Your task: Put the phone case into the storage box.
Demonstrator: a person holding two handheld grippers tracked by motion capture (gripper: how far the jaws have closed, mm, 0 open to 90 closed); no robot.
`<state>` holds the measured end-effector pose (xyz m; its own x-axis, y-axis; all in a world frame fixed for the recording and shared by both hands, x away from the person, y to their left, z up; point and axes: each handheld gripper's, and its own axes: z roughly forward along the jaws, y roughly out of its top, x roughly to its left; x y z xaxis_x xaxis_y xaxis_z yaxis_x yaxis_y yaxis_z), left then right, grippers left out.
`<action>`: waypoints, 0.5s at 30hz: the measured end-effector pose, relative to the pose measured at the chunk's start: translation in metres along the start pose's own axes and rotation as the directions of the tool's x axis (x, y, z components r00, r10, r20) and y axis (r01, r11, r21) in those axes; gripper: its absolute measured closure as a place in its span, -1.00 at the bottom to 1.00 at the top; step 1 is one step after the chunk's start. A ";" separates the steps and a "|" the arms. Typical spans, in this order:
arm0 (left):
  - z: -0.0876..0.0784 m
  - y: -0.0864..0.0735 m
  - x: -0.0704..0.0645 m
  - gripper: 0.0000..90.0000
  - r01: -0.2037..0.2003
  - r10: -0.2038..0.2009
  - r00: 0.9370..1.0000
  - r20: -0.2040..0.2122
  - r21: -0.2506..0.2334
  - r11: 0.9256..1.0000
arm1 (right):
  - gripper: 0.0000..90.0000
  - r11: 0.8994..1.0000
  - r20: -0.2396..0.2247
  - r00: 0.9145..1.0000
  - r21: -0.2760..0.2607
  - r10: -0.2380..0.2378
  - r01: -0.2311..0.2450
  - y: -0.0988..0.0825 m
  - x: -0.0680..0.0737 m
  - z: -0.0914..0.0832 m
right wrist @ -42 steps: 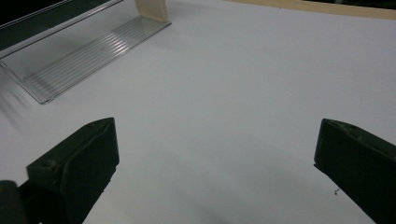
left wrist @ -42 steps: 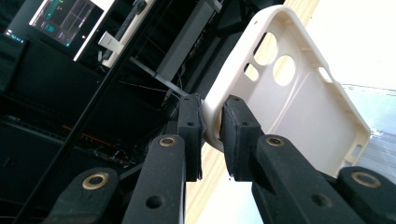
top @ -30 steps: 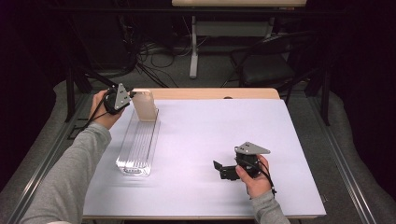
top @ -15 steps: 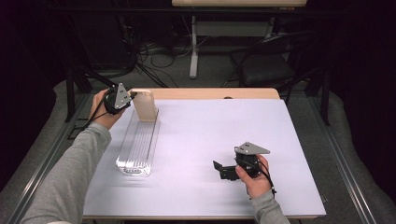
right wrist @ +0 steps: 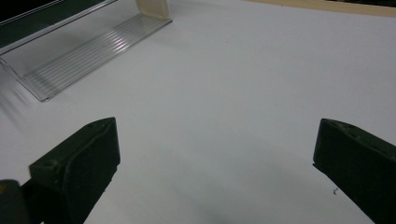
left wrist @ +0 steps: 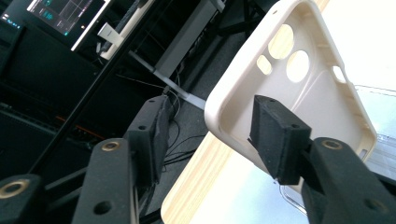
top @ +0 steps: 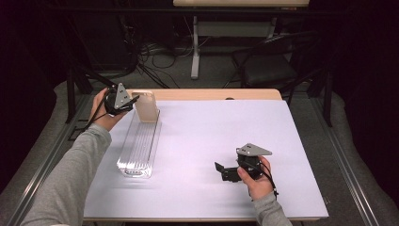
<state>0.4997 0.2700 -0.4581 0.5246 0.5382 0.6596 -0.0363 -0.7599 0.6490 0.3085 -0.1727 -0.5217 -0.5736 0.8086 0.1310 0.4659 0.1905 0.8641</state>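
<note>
The left tongs (left wrist: 205,135) had just been opening: the jaws stood apart, with the edge of the cream phone case (left wrist: 299,88) between them, one jaw lying against the case's inner face and the other clear of its rim, so the grip was released rather than clamped. From the high view, the left tongs (top: 129,100) sat in the same spot at the far left of the surface (top: 221,141) as in the earlier frames, and the phone case (top: 146,107) stood upright in the far end of the clear ribbed rack (top: 139,148), in the same place as a second earlier. The rack lay lengthwise along the left side of the surface, unmoved. The right tongs (top: 221,170) rested low near the front right of the surface, held in the person's hand (top: 256,181), again where they had been before. In the right gripper view the right tongs (right wrist: 215,154) stood wide open over bare surface with nothing between the jaws, well apart from the rack (right wrist: 88,51) and the foot of the case (right wrist: 153,8) beyond it.
</note>
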 end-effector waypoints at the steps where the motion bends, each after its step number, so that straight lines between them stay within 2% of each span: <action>1: 0.000 0.000 0.000 -0.02 0.000 0.000 1.000 0.001 0.002 1.000 | -0.99 1.000 -0.001 1.000 0.000 0.000 0.000 0.000 0.000 0.000; 7: -0.001 0.000 0.001 -0.06 -0.009 0.009 1.000 0.007 -0.012 1.000 | -0.99 1.000 -0.001 1.000 0.000 0.001 -0.001 0.000 0.000 0.000; 15: -0.002 -0.001 0.003 -0.07 -0.006 0.006 1.000 0.000 -0.006 1.000 | -0.99 1.000 0.000 1.000 0.000 -0.001 0.001 0.000 0.000 0.000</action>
<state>0.4992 0.2729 -0.4557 0.5248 0.5336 0.6632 -0.0446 -0.7608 0.6474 0.3086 -0.1728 -0.5217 -0.5741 0.8084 0.1300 0.4654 0.1916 0.8641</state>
